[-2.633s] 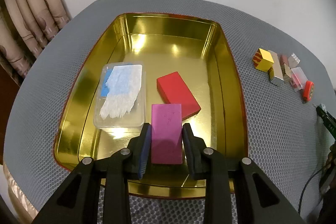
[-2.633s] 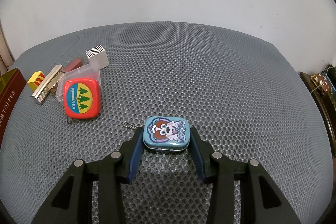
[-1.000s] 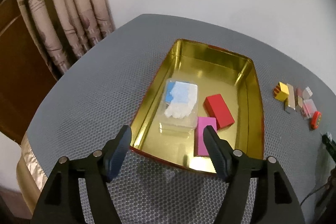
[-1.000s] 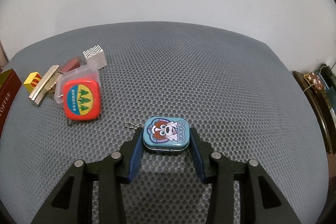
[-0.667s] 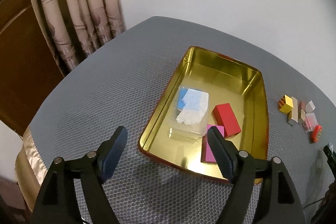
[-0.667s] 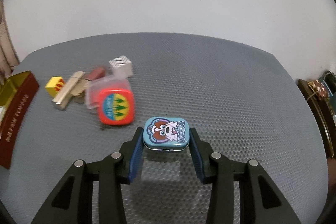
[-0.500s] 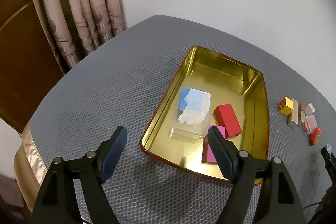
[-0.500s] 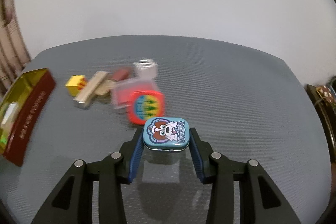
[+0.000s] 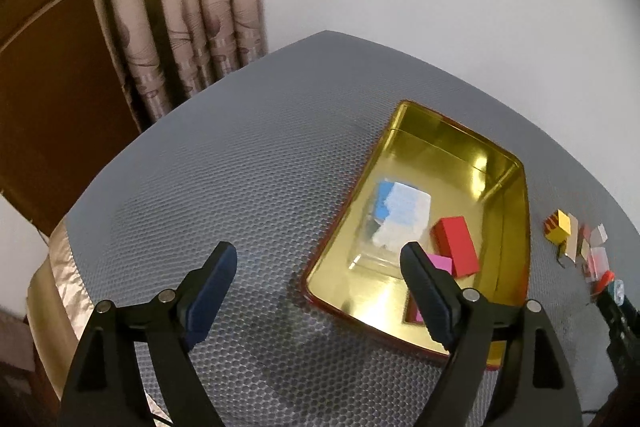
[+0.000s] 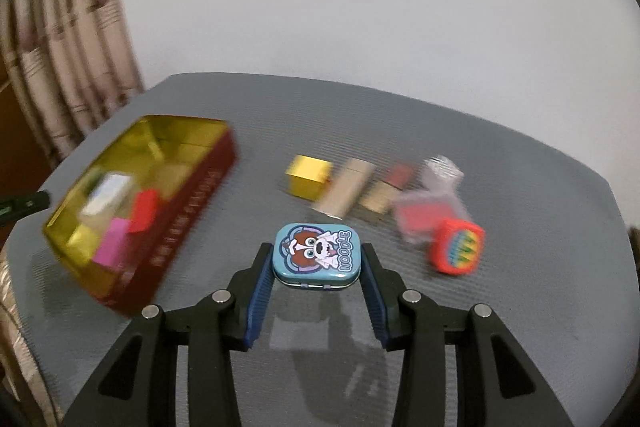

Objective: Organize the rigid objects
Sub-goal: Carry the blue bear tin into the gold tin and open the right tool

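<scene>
My right gripper (image 10: 316,254) is shut on a small blue tin (image 10: 316,259) with a cartoon dog on its lid, held above the grey mesh table, right of the gold tray (image 10: 188,211). The tray (image 9: 340,227) holds a clear plastic box (image 9: 396,215), a red block (image 9: 456,247) and a pink block (image 9: 440,263). My left gripper (image 9: 316,255) hangs over the table at the tray's near left corner. Its jaws are opening, with nothing between them.
A cluster lies right of the tray: a yellow cube (image 10: 310,175), a gold bar (image 10: 348,193), a clear case (image 10: 432,215) and a red round tape measure (image 10: 458,251). Curtains (image 9: 180,7) and a wooden panel (image 9: 48,87) stand beyond the table's left edge.
The right gripper lifted the blue tin off the table and swung left toward the tray. The left gripper drew back from the tray and its jaws widened.
</scene>
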A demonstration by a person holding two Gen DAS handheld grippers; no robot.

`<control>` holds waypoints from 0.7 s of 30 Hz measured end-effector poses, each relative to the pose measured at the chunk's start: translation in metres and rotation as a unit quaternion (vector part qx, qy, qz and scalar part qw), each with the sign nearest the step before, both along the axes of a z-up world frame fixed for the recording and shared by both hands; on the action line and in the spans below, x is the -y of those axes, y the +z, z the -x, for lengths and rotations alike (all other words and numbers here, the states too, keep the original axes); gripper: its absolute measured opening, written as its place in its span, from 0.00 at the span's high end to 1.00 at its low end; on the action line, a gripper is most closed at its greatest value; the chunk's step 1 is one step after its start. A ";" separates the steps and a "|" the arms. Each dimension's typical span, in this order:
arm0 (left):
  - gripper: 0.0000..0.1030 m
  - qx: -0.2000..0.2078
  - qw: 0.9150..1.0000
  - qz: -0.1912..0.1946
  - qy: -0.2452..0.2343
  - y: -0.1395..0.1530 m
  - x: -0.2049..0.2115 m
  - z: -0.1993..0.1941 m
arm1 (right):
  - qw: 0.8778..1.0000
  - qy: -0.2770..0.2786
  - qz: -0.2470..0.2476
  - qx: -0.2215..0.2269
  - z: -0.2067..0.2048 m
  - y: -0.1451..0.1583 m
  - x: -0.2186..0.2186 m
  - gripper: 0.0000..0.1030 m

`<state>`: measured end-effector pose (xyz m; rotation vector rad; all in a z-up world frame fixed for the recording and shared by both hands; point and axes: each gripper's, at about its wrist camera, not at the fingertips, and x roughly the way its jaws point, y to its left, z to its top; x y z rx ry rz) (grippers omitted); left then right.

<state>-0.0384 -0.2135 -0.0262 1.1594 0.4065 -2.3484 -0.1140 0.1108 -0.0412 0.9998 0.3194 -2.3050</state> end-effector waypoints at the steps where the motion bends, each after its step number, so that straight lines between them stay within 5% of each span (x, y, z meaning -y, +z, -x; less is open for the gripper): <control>1: 0.21 0.000 1.000 -0.003 0.005 0.000 0.003 -0.001 | 1.000 0.014 0.001 0.000 -0.006 0.003 0.009 0.59; 21: 0.19 0.006 0.997 0.001 0.070 -0.004 0.026 -0.010 | 0.987 0.159 -0.020 0.021 -0.063 -0.006 0.153 0.59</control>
